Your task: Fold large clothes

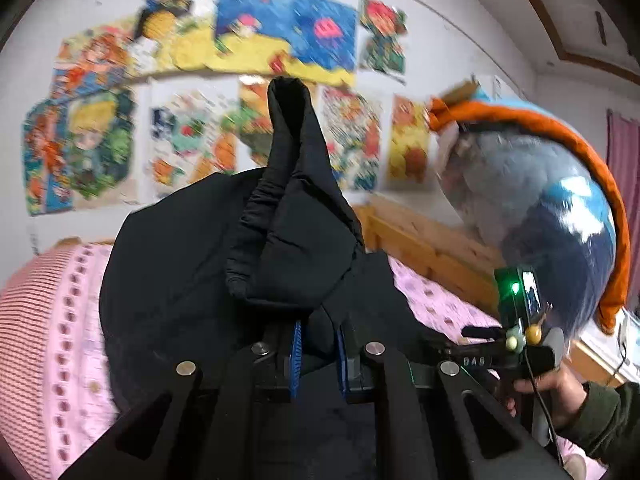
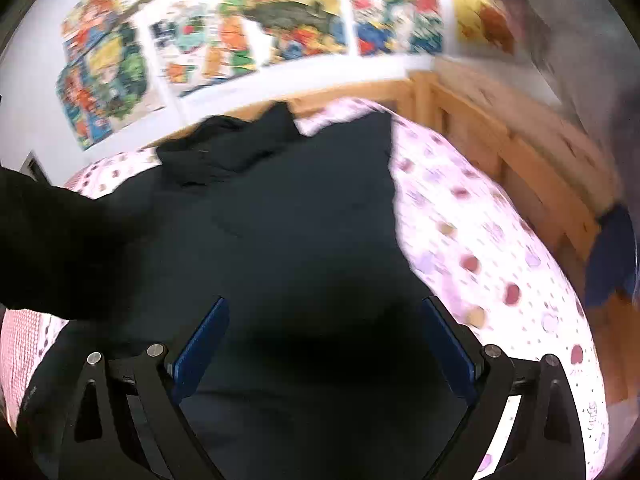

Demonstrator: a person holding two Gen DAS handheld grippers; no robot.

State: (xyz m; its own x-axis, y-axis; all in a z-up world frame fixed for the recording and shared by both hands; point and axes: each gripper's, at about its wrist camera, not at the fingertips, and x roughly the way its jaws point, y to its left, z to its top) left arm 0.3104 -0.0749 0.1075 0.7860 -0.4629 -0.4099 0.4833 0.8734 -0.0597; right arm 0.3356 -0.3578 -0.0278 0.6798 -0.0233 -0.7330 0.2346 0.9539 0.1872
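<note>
A large black padded jacket point(image 2: 280, 220) lies spread over the pink patterned bed point(image 2: 480, 248). My left gripper point(image 1: 318, 354) is shut on a fold of the black jacket point(image 1: 288, 208), and a bunched part with a cuff stands up above its blue pads. In the left wrist view the other gripper device point(image 1: 520, 332) shows at the right, held by a person's hand point(image 1: 548, 392). My right gripper point(image 2: 324, 344) is open wide above the jacket's dark cloth, its blue pads point(image 2: 202, 344) apart with no cloth pinched between them.
A wooden bed frame point(image 2: 520, 168) runs along the right side of the bed. Colourful posters point(image 1: 248, 32) cover the white wall behind. A blue and orange plush shape point(image 1: 540, 208) hangs at the right. A pink curtain point(image 1: 624, 168) is at the far right.
</note>
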